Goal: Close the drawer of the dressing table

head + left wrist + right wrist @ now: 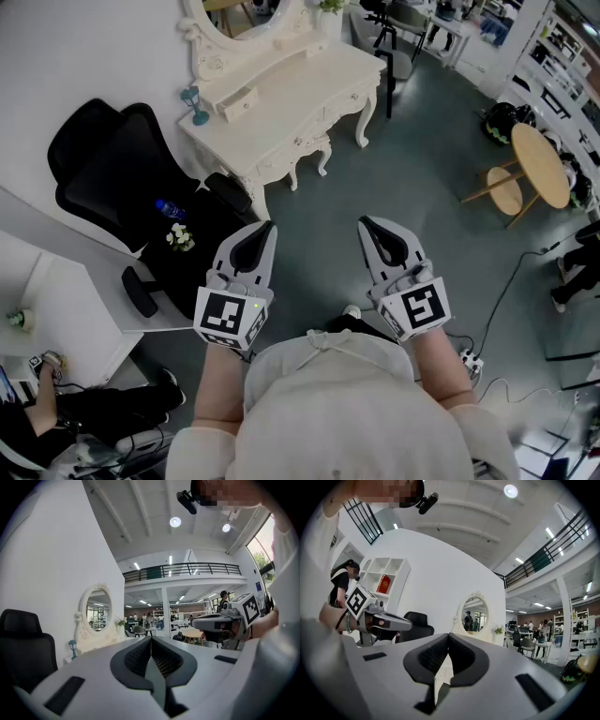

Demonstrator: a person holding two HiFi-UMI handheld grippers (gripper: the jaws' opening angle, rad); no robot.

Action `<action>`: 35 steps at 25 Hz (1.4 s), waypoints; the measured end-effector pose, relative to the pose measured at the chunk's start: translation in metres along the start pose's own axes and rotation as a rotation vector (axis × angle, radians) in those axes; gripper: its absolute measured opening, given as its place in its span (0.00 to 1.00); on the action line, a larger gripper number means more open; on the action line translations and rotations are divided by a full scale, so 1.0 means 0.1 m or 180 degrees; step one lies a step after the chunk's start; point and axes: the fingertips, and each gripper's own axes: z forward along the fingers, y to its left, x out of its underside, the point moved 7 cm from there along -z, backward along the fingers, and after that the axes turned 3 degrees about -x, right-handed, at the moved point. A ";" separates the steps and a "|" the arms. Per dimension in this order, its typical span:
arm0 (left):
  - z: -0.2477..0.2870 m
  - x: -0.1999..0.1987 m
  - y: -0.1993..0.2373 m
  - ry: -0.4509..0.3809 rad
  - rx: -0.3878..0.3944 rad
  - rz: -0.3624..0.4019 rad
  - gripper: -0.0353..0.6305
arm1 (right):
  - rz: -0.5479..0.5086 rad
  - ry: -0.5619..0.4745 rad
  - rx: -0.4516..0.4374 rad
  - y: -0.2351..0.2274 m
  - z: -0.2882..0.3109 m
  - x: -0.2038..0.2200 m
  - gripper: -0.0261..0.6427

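The white dressing table [309, 89] stands against the wall at the top of the head view, under its oval mirror [246, 21]. A small drawer [241, 101] on its upper tier sticks out a little. My left gripper [268, 229] and right gripper [365, 225] are held level side by side over the grey floor, well short of the table, touching nothing. Both are shut and empty: the jaws meet at the tips in the left gripper view [151, 639] and the right gripper view [447, 637]. The mirror [96, 609] [474, 613] shows far ahead in both.
A black office chair [108, 173] stands left of the table with a blue bottle [169, 208] and small flowers [178, 237] on its seat. A teal lamp [195, 103] sits on the table's left end. At right stand a round wooden table [541, 164] and a stool [504, 190].
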 end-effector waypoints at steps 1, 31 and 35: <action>0.00 0.00 0.00 -0.0001 -0.0003 -0.0005 0.08 | -0.0006 0.0008 -0.0008 0.01 0.00 0.01 0.04; 1.03 0.25 0.25 0.0011 -0.0446 -0.0073 0.58 | 0.0212 0.0109 -0.0267 -0.97 0.78 0.56 0.04; 1.57 0.27 0.44 0.0057 -0.0690 -0.0150 0.57 | 0.0230 0.0094 -0.0460 -1.54 1.28 0.67 0.05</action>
